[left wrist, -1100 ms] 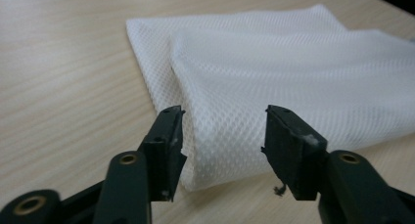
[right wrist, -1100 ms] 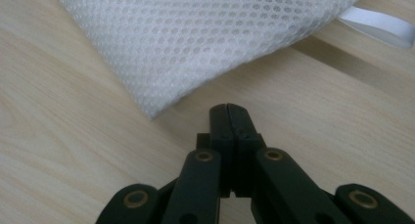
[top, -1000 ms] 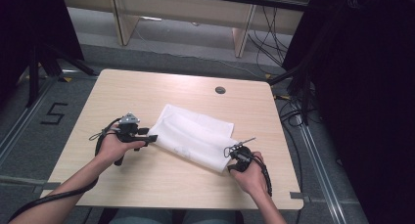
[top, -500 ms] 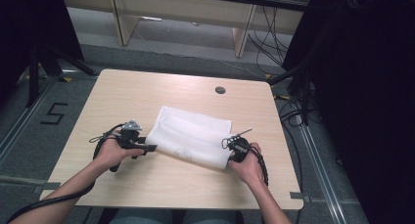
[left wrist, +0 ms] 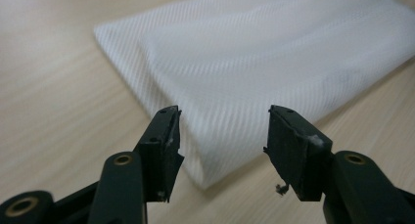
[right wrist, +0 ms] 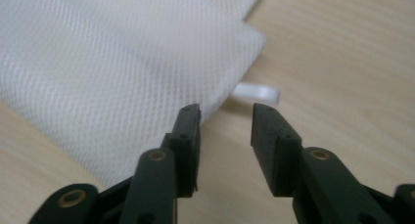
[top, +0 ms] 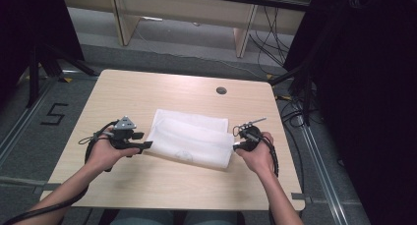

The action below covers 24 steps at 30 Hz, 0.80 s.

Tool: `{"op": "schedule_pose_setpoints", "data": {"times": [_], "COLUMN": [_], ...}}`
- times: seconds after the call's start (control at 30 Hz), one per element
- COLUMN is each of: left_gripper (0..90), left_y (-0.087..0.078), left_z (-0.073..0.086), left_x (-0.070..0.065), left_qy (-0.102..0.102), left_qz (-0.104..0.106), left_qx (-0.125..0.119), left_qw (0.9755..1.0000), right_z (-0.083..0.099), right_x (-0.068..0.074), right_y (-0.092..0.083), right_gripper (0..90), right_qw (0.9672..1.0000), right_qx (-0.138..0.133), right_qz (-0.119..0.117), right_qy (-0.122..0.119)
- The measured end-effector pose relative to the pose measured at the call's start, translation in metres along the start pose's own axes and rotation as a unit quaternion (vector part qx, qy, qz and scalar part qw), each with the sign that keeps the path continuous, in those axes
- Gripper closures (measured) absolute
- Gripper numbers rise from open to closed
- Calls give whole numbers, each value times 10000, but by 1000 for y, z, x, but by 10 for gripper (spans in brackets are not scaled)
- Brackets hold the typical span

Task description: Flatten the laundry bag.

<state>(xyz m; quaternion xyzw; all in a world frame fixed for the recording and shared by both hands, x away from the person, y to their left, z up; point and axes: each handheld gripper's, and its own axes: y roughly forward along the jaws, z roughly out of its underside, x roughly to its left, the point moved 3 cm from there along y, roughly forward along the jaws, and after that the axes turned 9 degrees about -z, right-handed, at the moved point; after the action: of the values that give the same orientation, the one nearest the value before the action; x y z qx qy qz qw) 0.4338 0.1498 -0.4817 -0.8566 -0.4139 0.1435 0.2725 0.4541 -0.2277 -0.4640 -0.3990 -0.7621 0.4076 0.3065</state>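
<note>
Both grippers drawn nearer, left gripper (top: 140, 145) and right gripper (top: 236, 142) fingers apart, cloth (top: 192, 141) flat, wooden table (top: 147, 92)

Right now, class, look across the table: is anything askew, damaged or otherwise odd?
Mostly tidy. The white cloth lies folded but slightly askew to the table edges, its layers not lined up. A small white tag sticks out from under one corner. Nothing looks spilled or damaged.

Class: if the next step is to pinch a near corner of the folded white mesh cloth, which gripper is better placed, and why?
Probably the left gripper: its open jaws straddle the folded white mesh cloth at its corner. The right gripper is also open, but the cloth's edge lies beside one jaw, with bare wooden table in the gap.
</note>
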Motion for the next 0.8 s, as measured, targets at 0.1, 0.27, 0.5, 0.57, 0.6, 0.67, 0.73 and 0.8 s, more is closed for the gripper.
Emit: {"op": "schedule_pose_setpoints", "data": {"times": [0.1, 0.27, 0.5, 0.57, 0.6, 0.67, 0.73, 0.8], "left_gripper": [527, 649, 724, 744, 751, 753, 751, 748], "left_y": [9, 31, 46, 47, 48, 50, 50, 51], "left_z": [-3, -1, 5, 5, 7, 8, 9, 10], "left_x": [-20, -48, -55, -56, -57, -58, -59, -59], "left_qy": [169, 449, 741, 721, 647, 611, 573, 594], "left_qz": [352, 700, 763, 763, 751, 809, 813, 826], "left_qx": [-7, 343, 603, 609, 634, 663, 692, 715], "left_qw": [9992, 9959, 9925, 9926, 9931, 9926, 9926, 9922], "right_z": [-15, -37, -59, -62, -63, -64, -63, -62], "right_x": [1, 4, 3, 1, 2, 0, 2, 3], "right_y": [4, 27, 61, 68, 72, 80, 83, 88], "right_gripper": [564, 493, 443, 433, 435, 449, 453, 481], "right_qw": [9999, 9990, 9976, 9967, 9968, 9952, 9954, 9951], "right_qx": [-63, 68, 199, 208, 219, 250, 348, 402], "right_qz": [-72, -234, -122, -92, -136, -194, -202, -265], "right_qy": [-116, -378, -652, -779, -752, -928, -870, -864]}}
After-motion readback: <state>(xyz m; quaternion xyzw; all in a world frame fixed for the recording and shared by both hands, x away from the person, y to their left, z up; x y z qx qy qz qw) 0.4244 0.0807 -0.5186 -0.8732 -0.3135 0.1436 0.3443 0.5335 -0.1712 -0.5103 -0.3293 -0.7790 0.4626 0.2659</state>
